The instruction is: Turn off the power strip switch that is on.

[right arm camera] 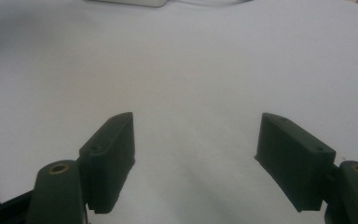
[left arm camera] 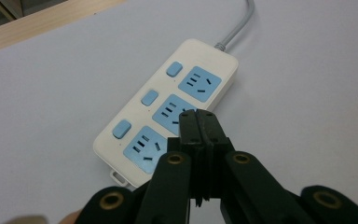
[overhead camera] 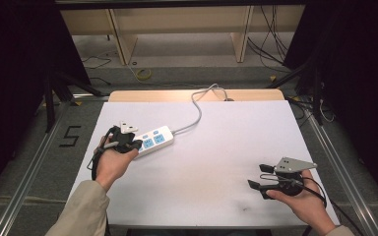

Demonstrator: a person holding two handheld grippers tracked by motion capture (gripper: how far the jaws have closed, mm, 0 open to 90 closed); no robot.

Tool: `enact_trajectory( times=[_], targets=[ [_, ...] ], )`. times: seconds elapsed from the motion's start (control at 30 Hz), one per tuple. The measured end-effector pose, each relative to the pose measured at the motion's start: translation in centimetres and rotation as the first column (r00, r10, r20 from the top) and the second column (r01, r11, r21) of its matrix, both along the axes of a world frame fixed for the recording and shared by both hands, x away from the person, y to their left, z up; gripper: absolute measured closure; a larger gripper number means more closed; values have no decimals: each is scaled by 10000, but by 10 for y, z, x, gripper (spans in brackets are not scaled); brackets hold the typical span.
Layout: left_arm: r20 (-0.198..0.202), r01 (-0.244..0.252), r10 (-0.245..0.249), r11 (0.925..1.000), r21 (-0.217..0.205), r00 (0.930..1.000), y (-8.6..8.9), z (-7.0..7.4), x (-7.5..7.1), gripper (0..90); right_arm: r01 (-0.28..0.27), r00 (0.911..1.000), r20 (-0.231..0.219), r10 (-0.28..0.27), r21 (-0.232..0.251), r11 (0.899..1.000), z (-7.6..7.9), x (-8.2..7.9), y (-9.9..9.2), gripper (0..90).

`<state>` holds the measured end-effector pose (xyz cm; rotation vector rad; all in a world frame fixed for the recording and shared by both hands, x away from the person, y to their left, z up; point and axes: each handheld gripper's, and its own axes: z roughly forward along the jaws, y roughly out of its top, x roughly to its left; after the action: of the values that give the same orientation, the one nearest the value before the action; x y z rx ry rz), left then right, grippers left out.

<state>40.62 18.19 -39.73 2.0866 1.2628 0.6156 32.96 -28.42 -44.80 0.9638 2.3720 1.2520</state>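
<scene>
Left tongs (left arm camera: 201, 122): pressed together, empty; tips poised over the middle socket of the power strip, whether touching cannot be told.
Power strip (left arm camera: 168, 109): white, three blue sockets, three blue buttons (left arm camera: 149, 98) in a row; directly ahead of and beneath the left tongs; long axis runs away from those tips toward its grey cord (overhead camera: 197, 110).
Counter (overhead camera: 216, 147): white, bare between the two tongs.
Right tongs (right arm camera: 196, 161): spread wide, empty; well apart from the strip, which lies far ahead of them.
Nearer hand: left, judged best placed for any press on a button or socket.
</scene>
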Motion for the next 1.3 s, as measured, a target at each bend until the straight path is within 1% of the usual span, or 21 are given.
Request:
enact_trajectory(
  times=[0.03,0.17,0.2,0.47,0.53,0.93,1.3],
  targets=[
    [8,-49,49,10000,-51,10000,-1,0,1,898,8,10000,9,-8,4,10000,0,0,0,282],
    [-64,-16,16,10000,37,10000,-2,0,4,898,30,10000,-8,-30,27,10000,0,0,0,283],
    [-68,-39,39,10000,-8,10000,-2,-1,5,898,29,10000,-8,-29,15,10000,0,0,0,283],
    [-166,-22,25,9998,183,9999,-6,-1,12,898,24,10000,1,-24,12,10000,0,0,0,282],
    [-166,-46,48,9999,118,9999,-7,-1,14,898,35,10000,14,-35,10,10000,0,0,-1,282],
    [-276,-37,42,9999,153,9996,-7,1,18,898,12,10000,9,-12,25,10000,0,-1,0,283],
    [-421,-158,163,9998,136,9990,-6,-1,27,898,-9,10000,-1,9,-1,10000,0,-1,1,282]
  ],
)
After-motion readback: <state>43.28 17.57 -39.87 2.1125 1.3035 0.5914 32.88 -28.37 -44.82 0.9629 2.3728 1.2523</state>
